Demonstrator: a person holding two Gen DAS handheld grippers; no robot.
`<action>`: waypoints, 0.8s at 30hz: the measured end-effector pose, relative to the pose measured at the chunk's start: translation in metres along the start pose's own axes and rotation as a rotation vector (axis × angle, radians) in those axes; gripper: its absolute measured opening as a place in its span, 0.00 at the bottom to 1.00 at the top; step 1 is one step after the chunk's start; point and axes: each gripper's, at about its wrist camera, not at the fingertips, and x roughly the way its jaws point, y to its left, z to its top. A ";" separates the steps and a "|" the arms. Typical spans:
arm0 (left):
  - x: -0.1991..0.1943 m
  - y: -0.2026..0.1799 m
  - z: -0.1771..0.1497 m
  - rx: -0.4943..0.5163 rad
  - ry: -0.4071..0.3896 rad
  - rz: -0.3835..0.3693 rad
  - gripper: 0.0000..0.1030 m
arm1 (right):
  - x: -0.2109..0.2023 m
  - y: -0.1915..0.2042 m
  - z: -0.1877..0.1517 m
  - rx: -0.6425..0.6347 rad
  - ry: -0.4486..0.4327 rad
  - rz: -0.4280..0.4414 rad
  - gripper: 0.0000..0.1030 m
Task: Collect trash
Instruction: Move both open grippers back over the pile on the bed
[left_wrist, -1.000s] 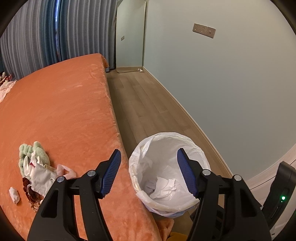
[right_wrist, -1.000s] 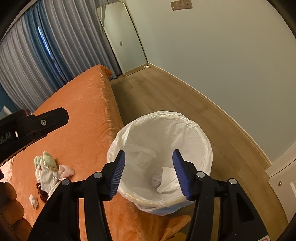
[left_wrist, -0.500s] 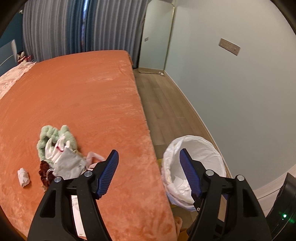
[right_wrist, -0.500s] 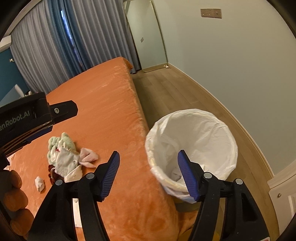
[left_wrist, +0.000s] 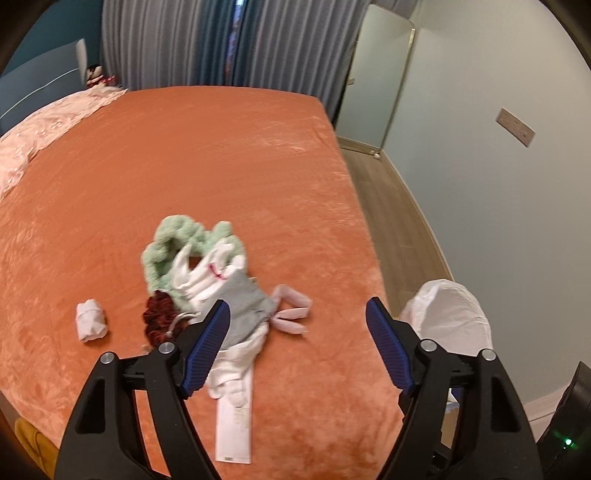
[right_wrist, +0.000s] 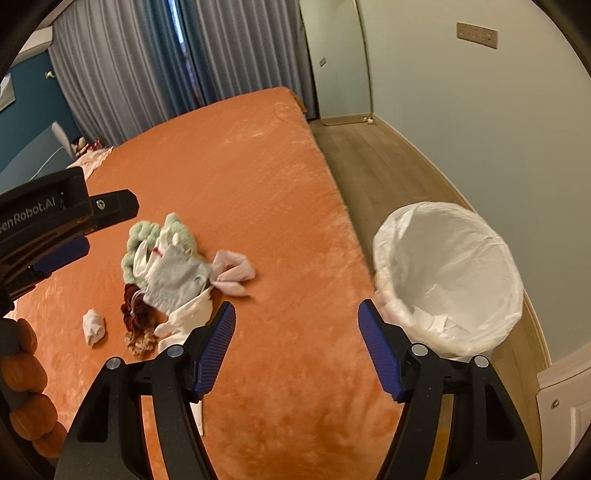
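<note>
On the orange bed (left_wrist: 258, 155), leftmost, a crumpled white tissue wad (left_wrist: 90, 320) lies apart from the heap: light, soft, compressible; pinch it across its middle. Next, a mixed heap (left_wrist: 207, 284) holds green fluffy fabric, grey cloth, and white and pink pieces, all limp; which are trash cannot be judged. The left claw (left_wrist: 297, 347) and right claw (right_wrist: 295, 347) both stand apart, empty. Far right, the white-lined bin (right_wrist: 448, 273) stands beside the bed, its base hidden.

Plushy matt orange bedspread (left_wrist: 229, 177), thin crinkly plastic bin liner (right_wrist: 450, 258), seemingly wood-plank floor (right_wrist: 384, 162).
</note>
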 end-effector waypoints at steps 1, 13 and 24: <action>0.001 0.012 -0.001 -0.012 0.002 0.012 0.71 | 0.002 0.006 -0.002 -0.006 0.007 0.004 0.64; 0.016 0.129 -0.020 -0.139 0.063 0.147 0.72 | 0.036 0.085 -0.038 -0.109 0.106 0.063 0.64; 0.047 0.226 -0.040 -0.263 0.150 0.254 0.85 | 0.074 0.123 -0.052 -0.135 0.160 0.090 0.64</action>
